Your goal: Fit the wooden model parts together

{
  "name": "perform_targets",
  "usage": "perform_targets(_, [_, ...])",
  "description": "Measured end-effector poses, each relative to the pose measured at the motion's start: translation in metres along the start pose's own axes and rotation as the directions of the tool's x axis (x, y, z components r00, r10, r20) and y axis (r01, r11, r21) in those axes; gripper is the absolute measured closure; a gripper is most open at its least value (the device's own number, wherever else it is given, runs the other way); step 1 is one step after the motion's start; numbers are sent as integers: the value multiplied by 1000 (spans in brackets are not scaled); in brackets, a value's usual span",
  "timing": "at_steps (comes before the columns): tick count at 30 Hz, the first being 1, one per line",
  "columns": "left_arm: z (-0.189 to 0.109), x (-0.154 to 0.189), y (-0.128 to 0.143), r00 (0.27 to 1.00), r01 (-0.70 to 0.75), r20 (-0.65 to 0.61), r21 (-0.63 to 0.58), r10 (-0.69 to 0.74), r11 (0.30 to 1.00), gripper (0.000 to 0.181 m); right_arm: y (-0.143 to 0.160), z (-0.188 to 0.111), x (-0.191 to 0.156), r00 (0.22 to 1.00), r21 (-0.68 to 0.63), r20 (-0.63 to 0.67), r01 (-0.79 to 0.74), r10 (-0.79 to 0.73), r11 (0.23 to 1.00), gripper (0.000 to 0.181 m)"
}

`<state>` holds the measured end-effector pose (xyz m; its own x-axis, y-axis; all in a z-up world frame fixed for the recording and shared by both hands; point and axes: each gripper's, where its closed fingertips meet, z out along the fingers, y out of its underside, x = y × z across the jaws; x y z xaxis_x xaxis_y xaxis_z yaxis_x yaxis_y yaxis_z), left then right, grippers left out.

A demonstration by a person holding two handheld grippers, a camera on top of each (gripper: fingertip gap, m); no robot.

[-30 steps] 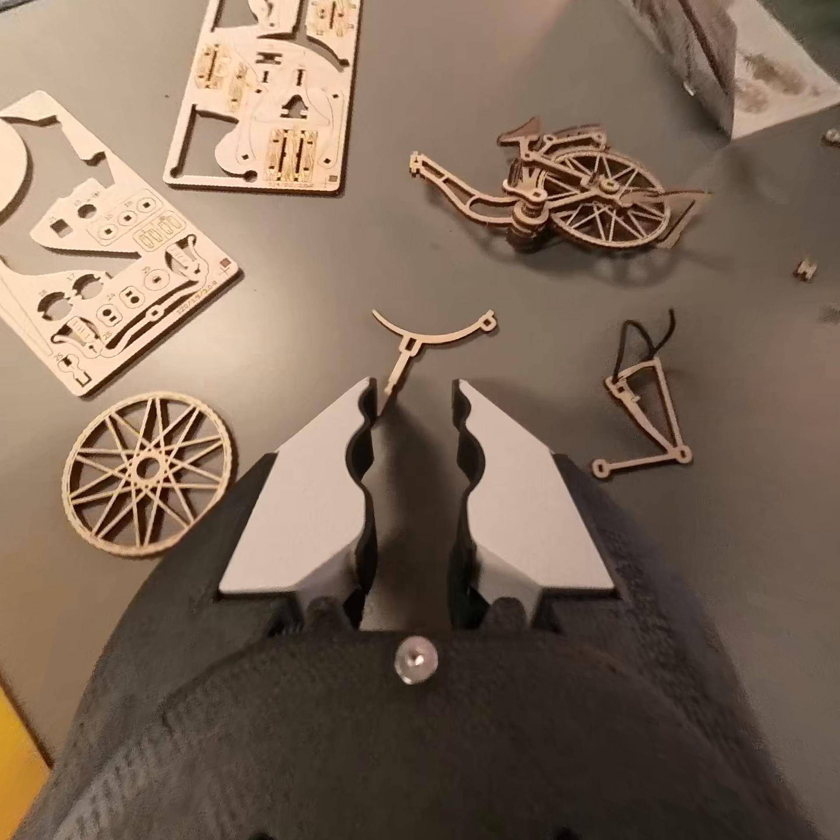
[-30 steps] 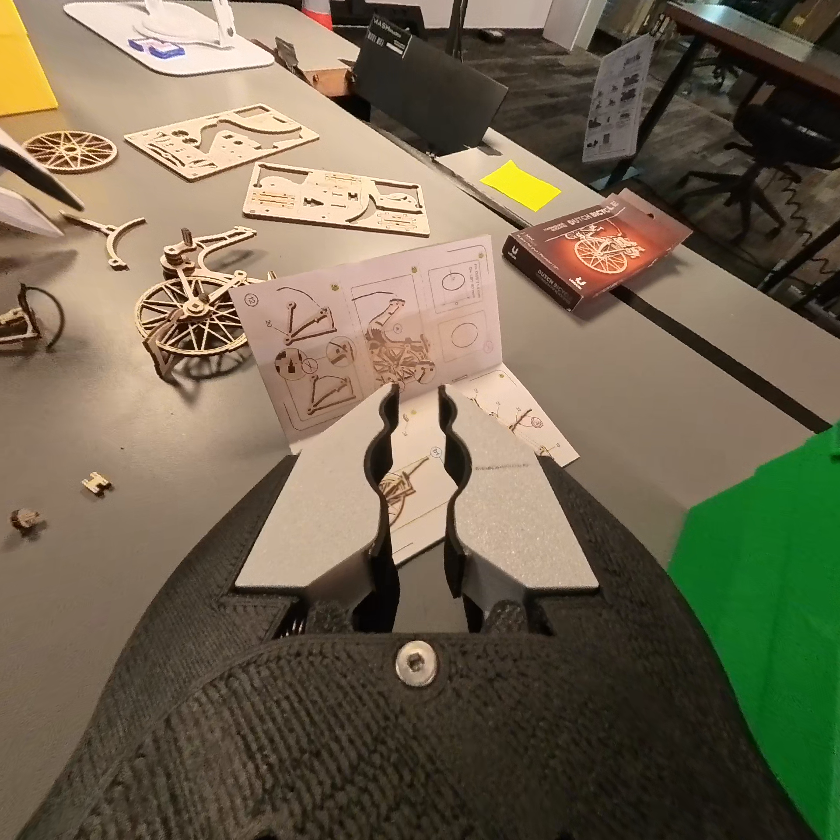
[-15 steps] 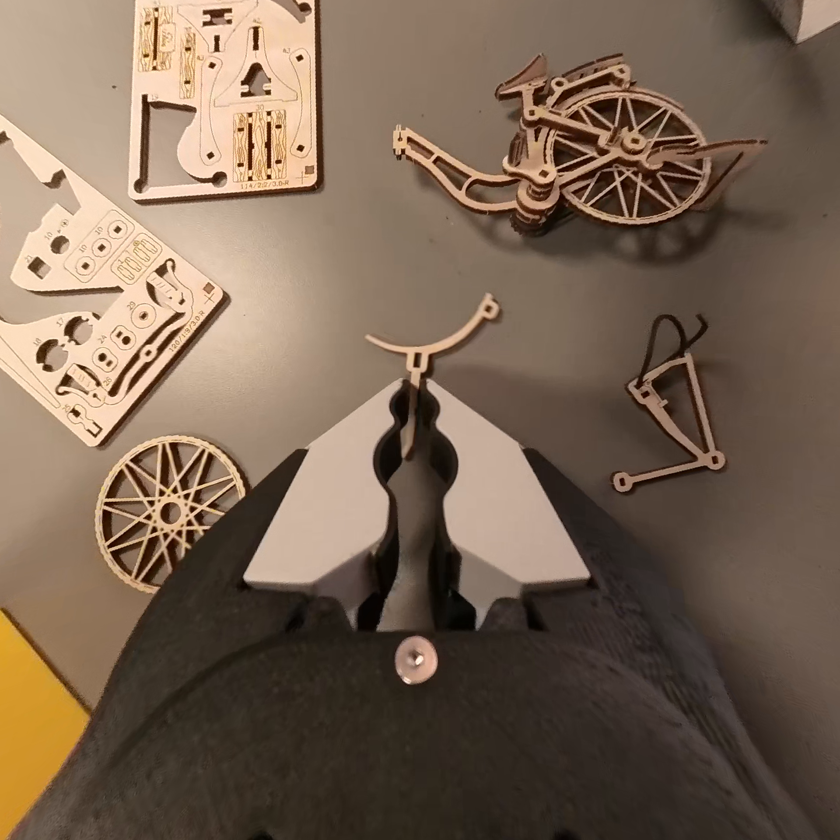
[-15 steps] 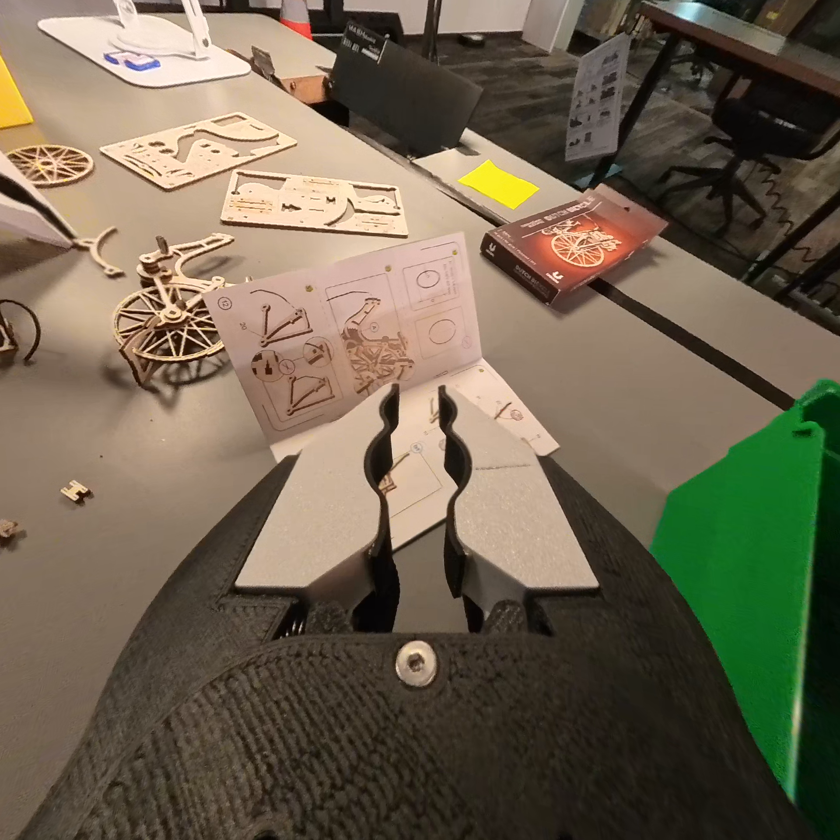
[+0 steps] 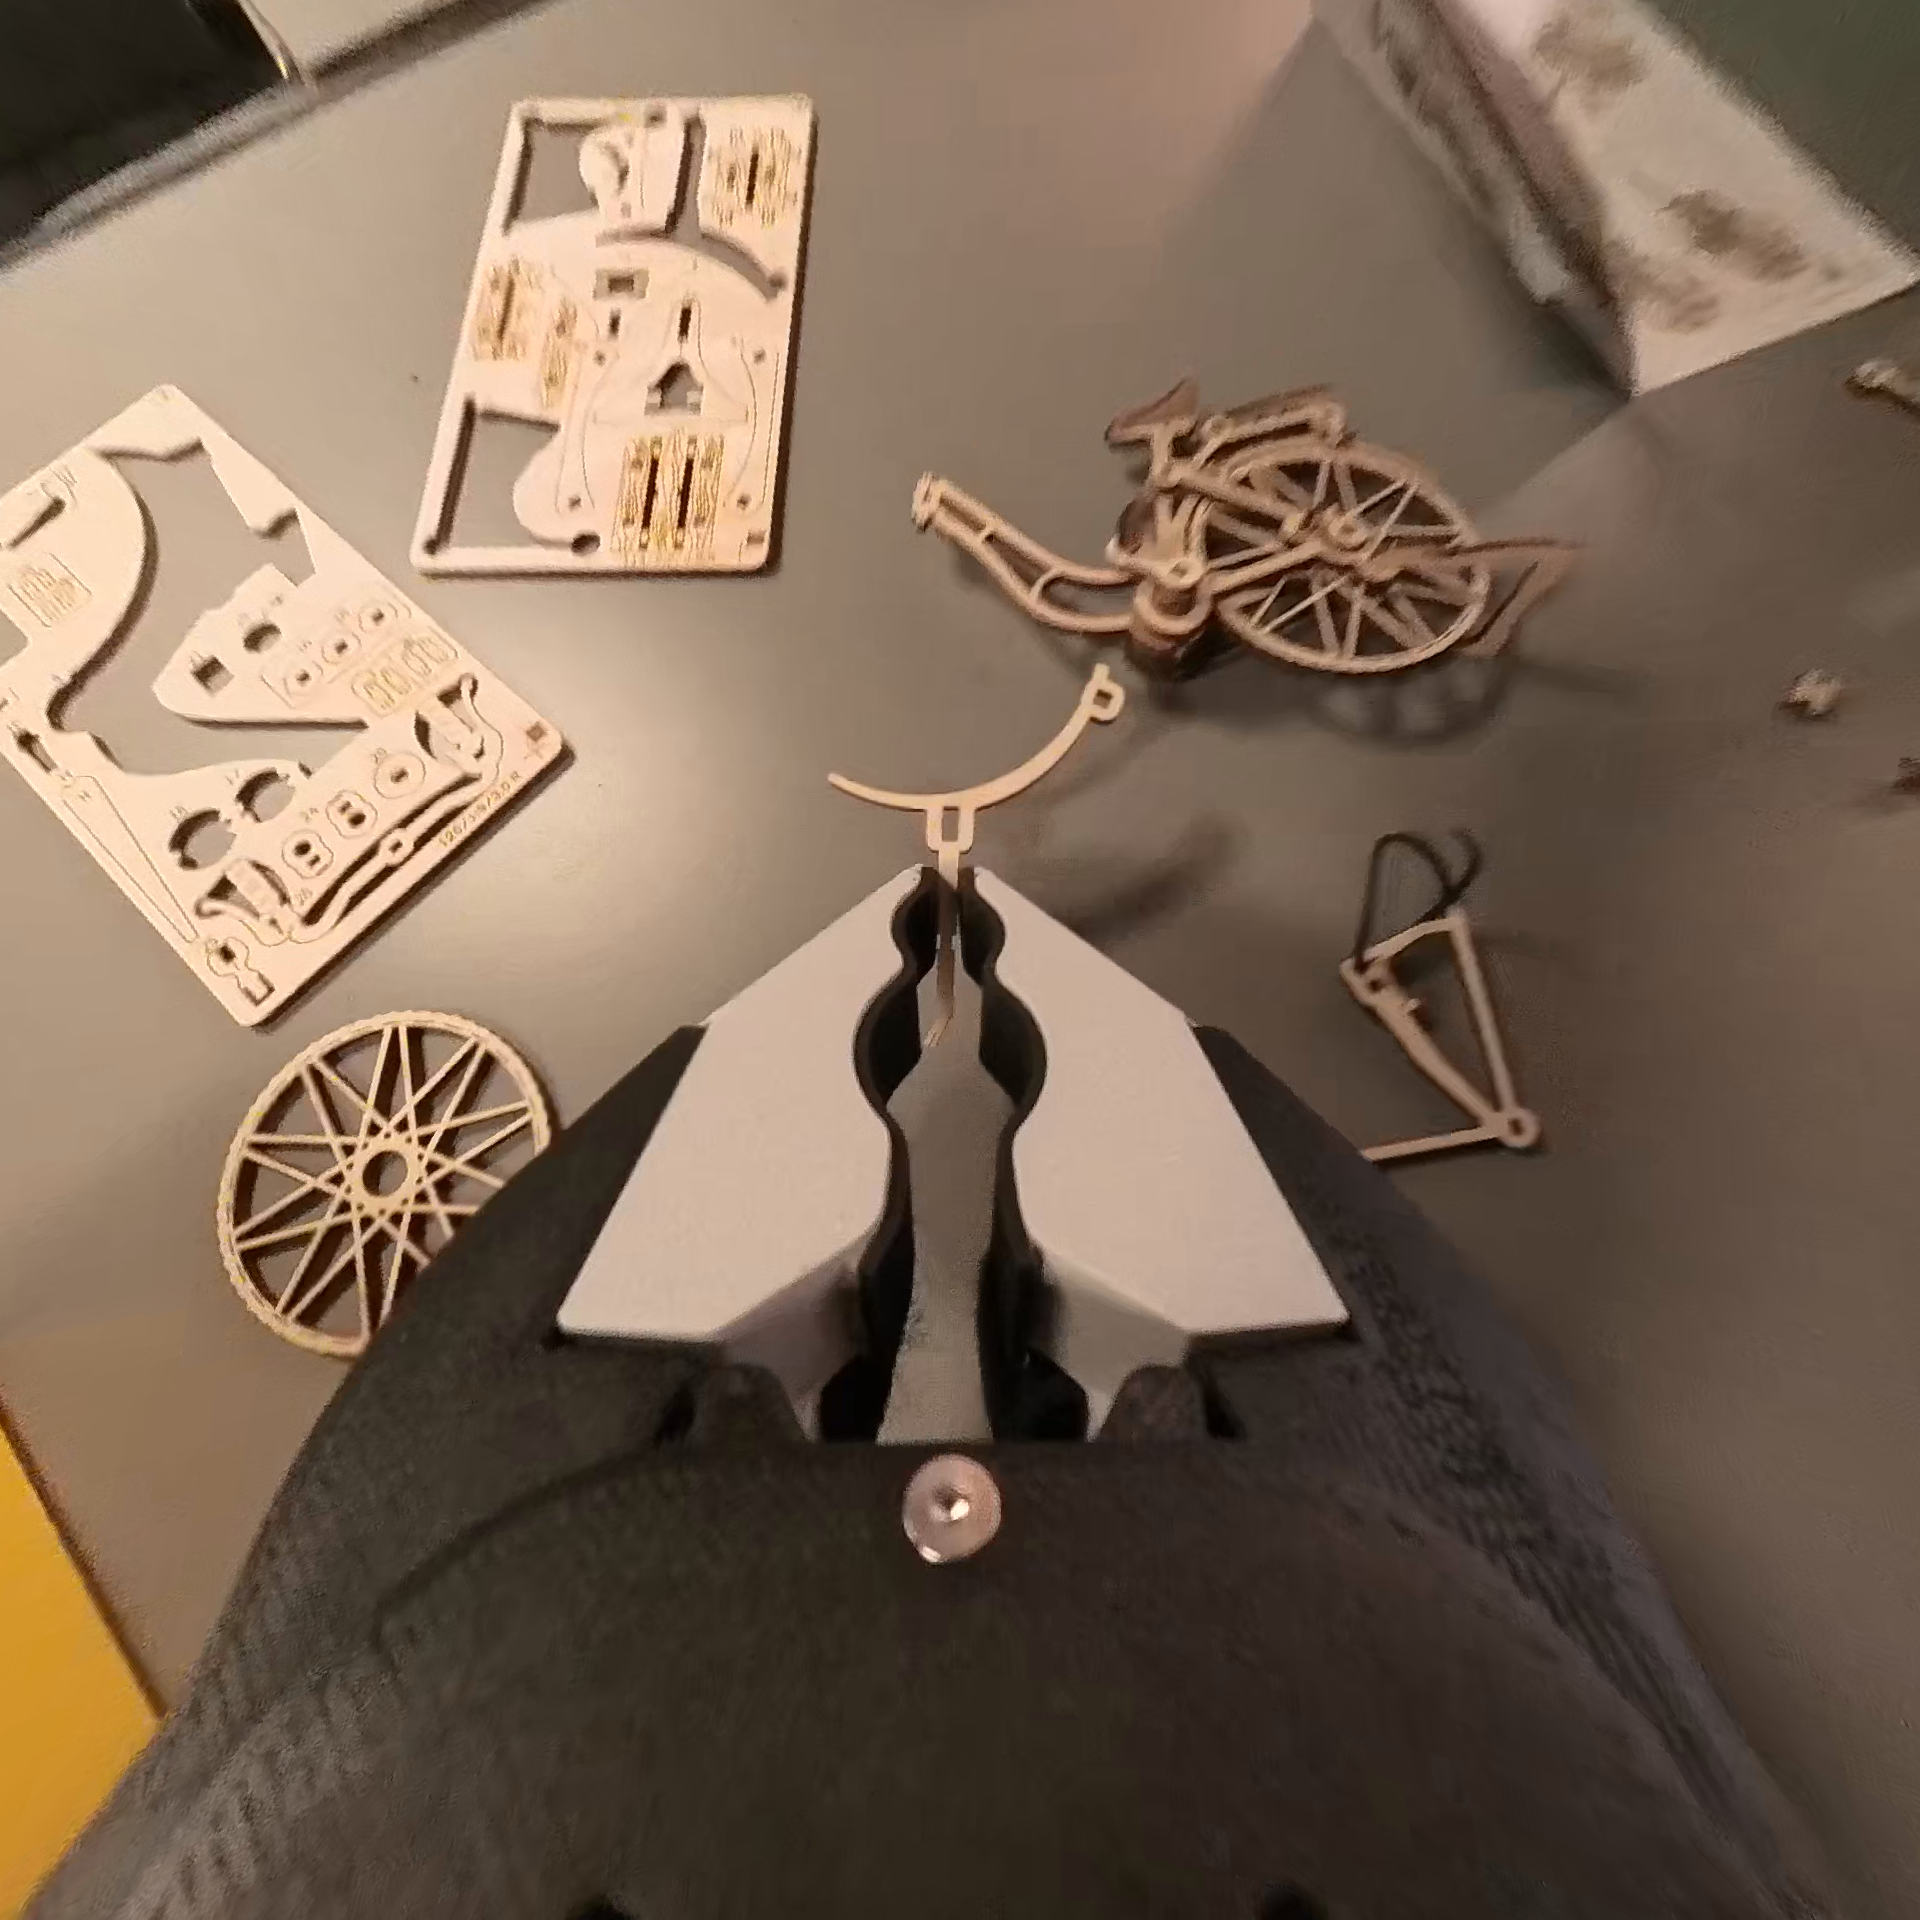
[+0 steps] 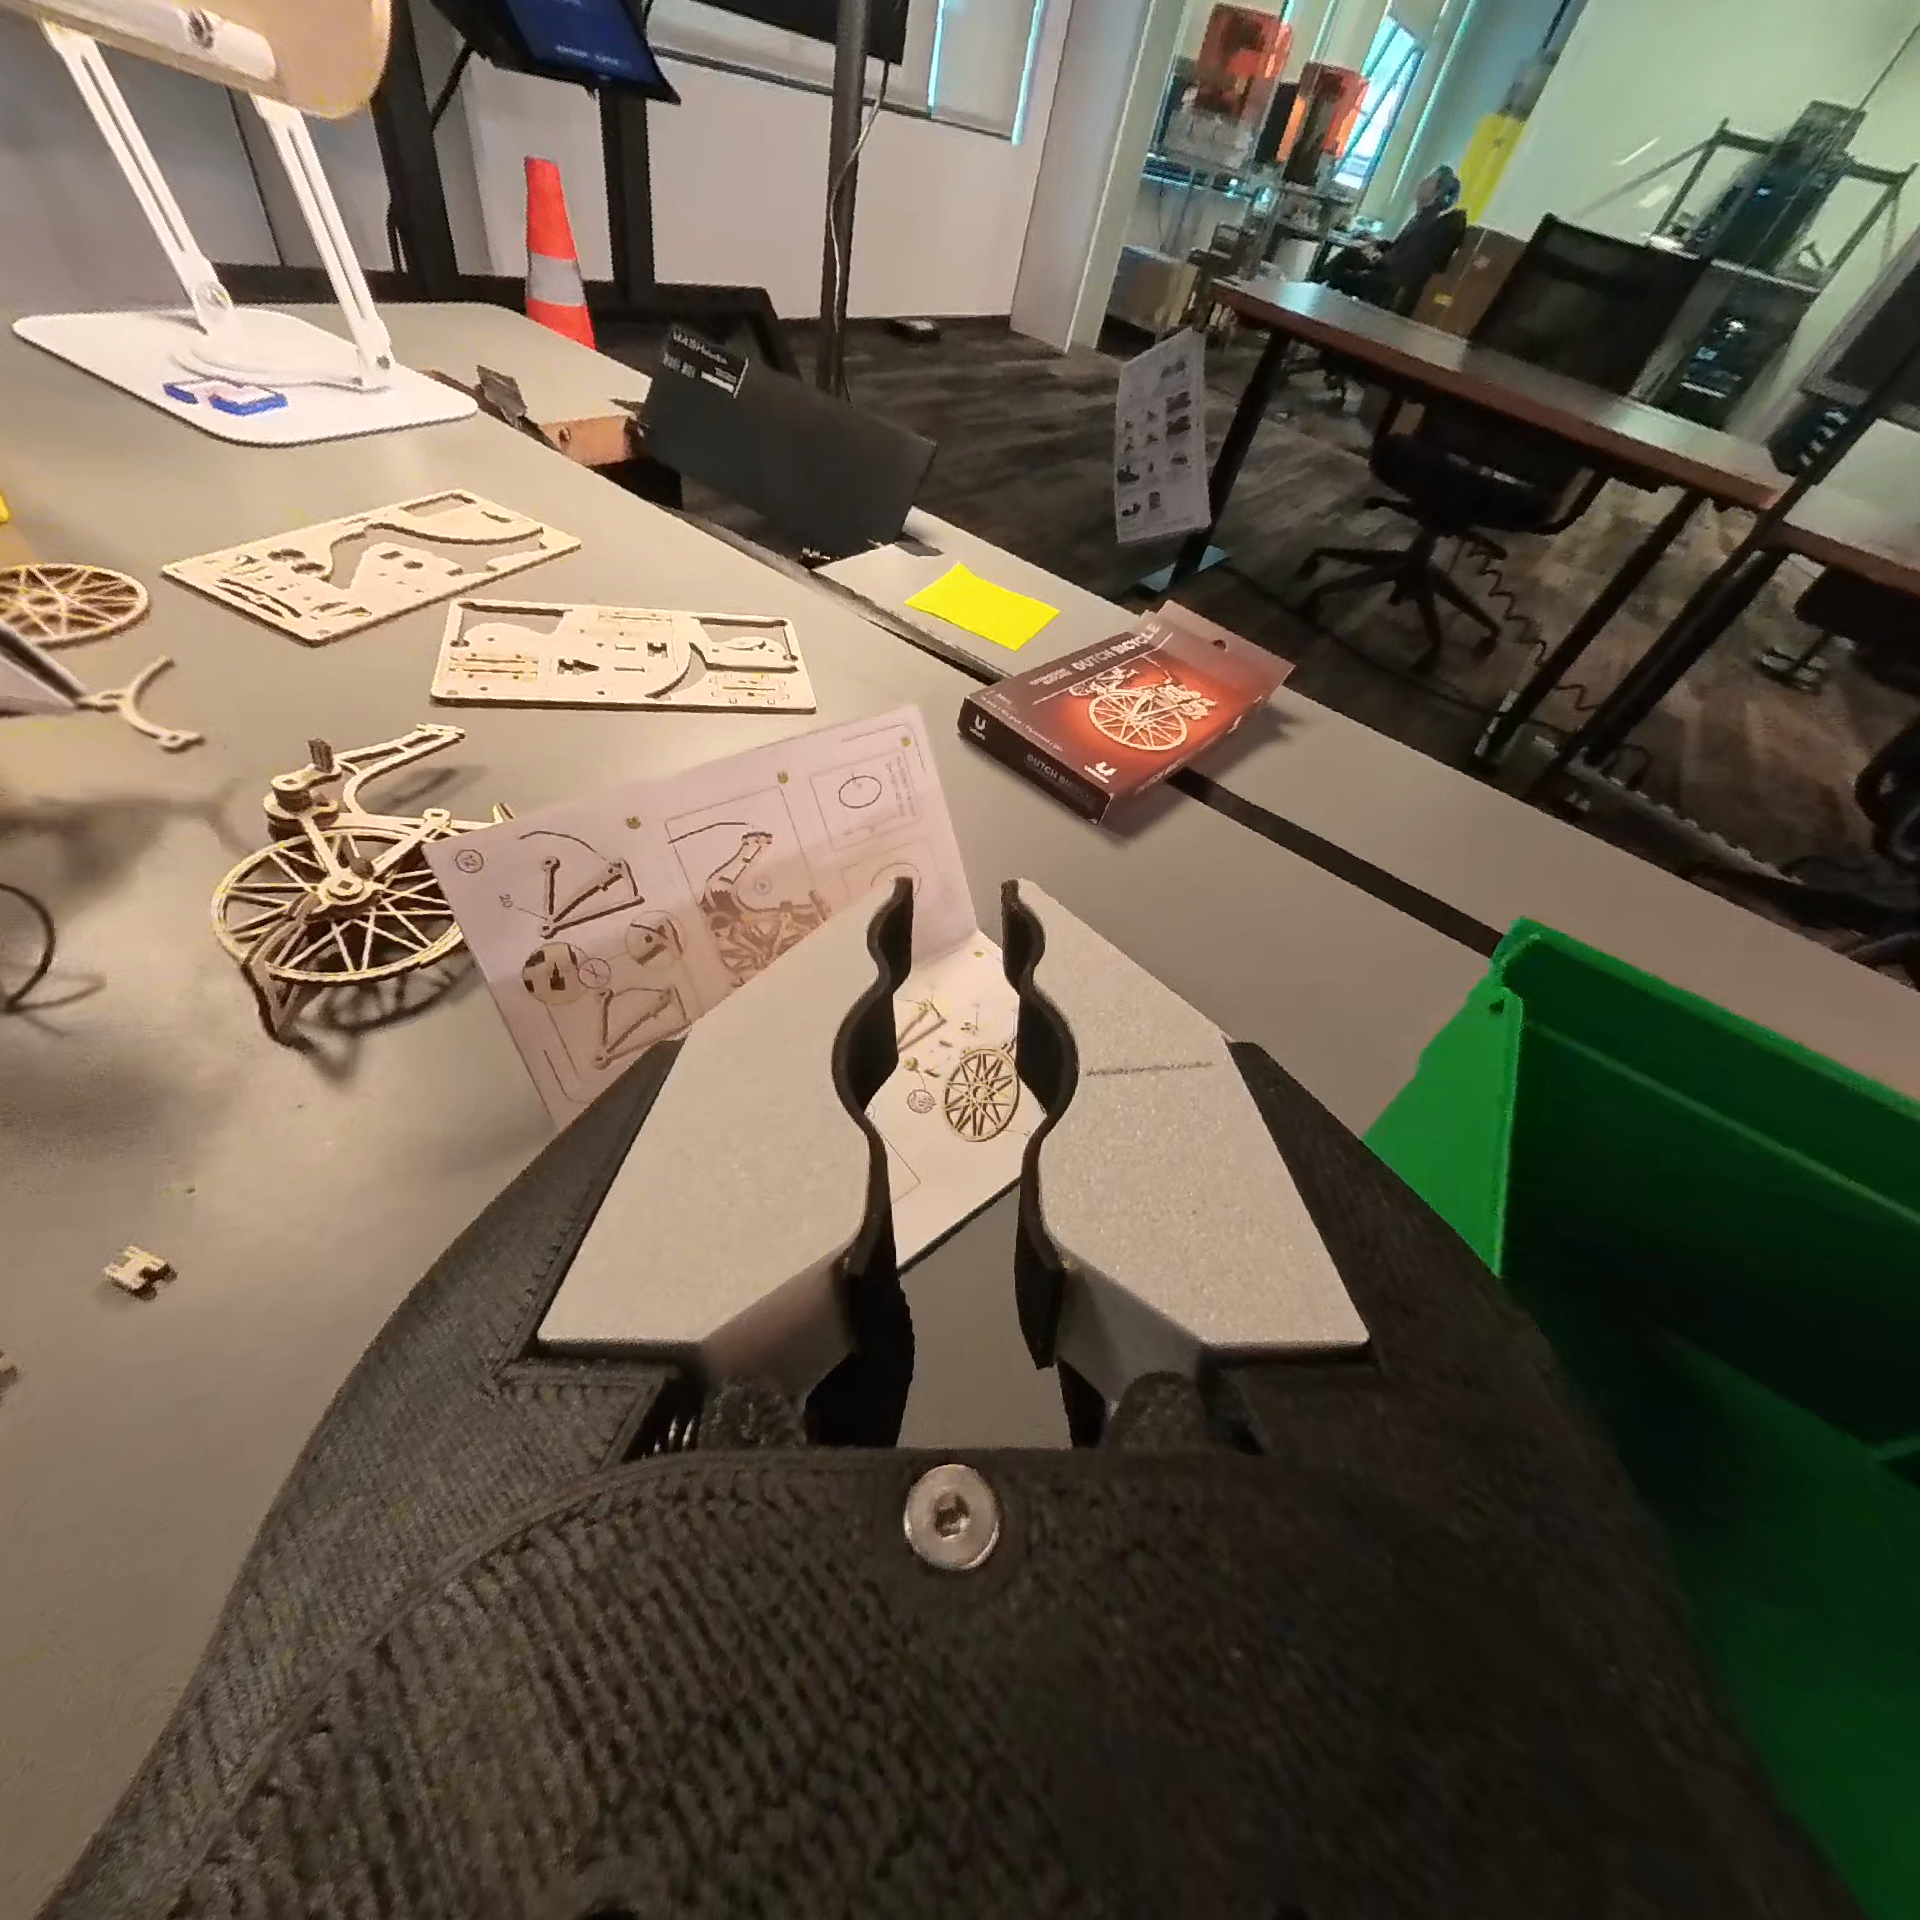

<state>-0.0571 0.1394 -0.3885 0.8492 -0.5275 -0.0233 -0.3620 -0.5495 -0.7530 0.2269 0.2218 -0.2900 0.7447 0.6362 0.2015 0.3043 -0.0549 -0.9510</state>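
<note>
My left gripper [image 5: 948, 883] is shut on the stem of a thin curved wooden fender piece [image 5: 1003, 788] and holds it just above the grey table. A partly built wooden bicycle [image 5: 1299, 561] lies beyond it to the right. A loose spoked wheel [image 5: 379, 1169] lies at the left, and a triangular frame piece with a black cord [image 5: 1444, 1029] at the right. My right gripper [image 6: 956, 894] is open and empty, over a folded instruction sheet [image 6: 707, 894]. The right wrist view also shows the bicycle [image 6: 332, 883] and the held fender piece [image 6: 140, 707] at its far left.
Two punched wooden part sheets [image 5: 239, 686] [image 5: 634, 343] lie at the back left. Small wooden bits [image 6: 138, 1270] [image 5: 1813, 691] are scattered on the table. A green bin [image 6: 1714, 1195] stands at my right. A dark product box [image 6: 1132, 717] and a yellow note [image 6: 982, 606] lie near the far edge. The loose spoked wheel [image 5: 379, 1169] lies around 12 cm away from my left fingertips. It is also in sight in the right wrist view [image 6: 49, 598].
My left gripper closed on the fender piece's stem and raised it off the table. My right gripper stayed open and swung to the right, bringing more of the green bin into view.
</note>
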Motion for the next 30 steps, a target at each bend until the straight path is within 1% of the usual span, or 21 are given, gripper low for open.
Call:
perform_targets(2, [-6, 12, -14, 1000, -19, -17, 61, 21, 998, 178, -1, -1, -1, 1000, 0, 5, 0, 0, 1000, 166])
perform_targets(5, [-12, 34, -32, 994, -93, -48, 131, 100, 987, 178, 1, 1, -6, 999, -5, 35, 4, -4, 1000, 166])
perform_targets(6, [-14, 43, -38, 989, -129, -58, 149, 139, 980, 178, 2, 2, -11, 998, -10, 62, 11, -11, 1000, 166])
perform_targets(9, [-19, 69, -53, 965, -224, -84, 215, 247, 951, 179, 4, 4, -44, 971, -16, 239, 30, -25, 999, 165])
perform_targets(11, [-21, 88, -61, 942, -282, -108, 263, 319, 923, 179, 6, 1, -77, 911, -27, 411, 31, -18, 999, 165])
perform_targets(13, [-22, 103, -65, 918, -340, -104, 290, 383, 895, 179, 11, -7, -108, 824, -74, 565, 6, 37, 997, 161])
perform_targets(15, [-21, 116, -67, 883, -414, -90, 313, 460, 855, 179, 13, -13, -130, 744, -122, 660, -28, 102, 992, 159])
perform_targets(18, [-17, 128, -63, 830, -511, -62, 313, 554, 801, 179, 13, -16, -147, 663, -194, 715, -120, 224, 974, 160])
perform_targets(21, [-14, 144, -59, 782, -567, -75, 328, 619, 755, 179, 14, -18, -160, 561, -290, 745, -216, 362, 932, 161])
perform_targets(25, [-13, 161, -58, 712, -640, -64, 353, 700, 683, 179, 13, -21, -174, 427, -391, 761, -300, 489, 870, 163])
perform_targets(27, [-11, 167, -57, 671, -682, -43, 354, 740, 640, 178, 10, -24, -180, 346, -436, 766, -340, 541, 834, 165])
perform_targets(28, [-9, 169, -56, 652, -703, -32, 348, 757, 620, 178, 9, -25, -182, 318, -451, 767, -350, 557, 821, 165])
perform_targets(30, [-5, 171, -54, 623, -736, -12, 329, 782, 591, 178, 8, -27, -185, 284, -471, 768, -357, 574, 807, 167])
